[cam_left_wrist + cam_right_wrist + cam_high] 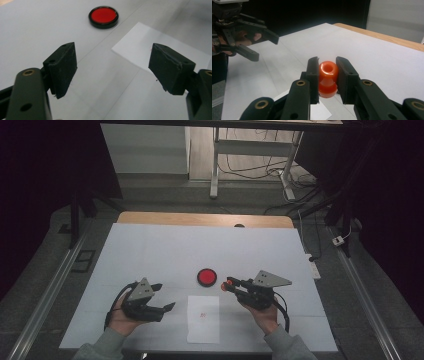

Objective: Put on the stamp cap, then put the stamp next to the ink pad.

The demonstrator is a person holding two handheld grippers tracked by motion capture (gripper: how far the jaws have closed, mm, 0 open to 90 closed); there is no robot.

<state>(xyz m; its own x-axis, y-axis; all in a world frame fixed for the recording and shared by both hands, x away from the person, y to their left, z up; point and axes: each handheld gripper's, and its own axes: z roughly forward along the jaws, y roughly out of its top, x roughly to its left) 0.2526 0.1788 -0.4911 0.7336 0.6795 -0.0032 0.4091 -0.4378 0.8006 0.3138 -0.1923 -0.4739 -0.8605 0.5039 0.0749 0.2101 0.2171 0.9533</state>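
The right tool [327,75] already grips the orange stamp [327,78]; the left tool [112,67], open and empty, faces the paper sheet [150,50], unstamped yet.

Table [150,250] open from the far edge across its whole far half and along both side edges; near the front edge the red disc [206,277] and paper sheet [203,318] sit between left gripper [164,297] and right gripper [229,284].
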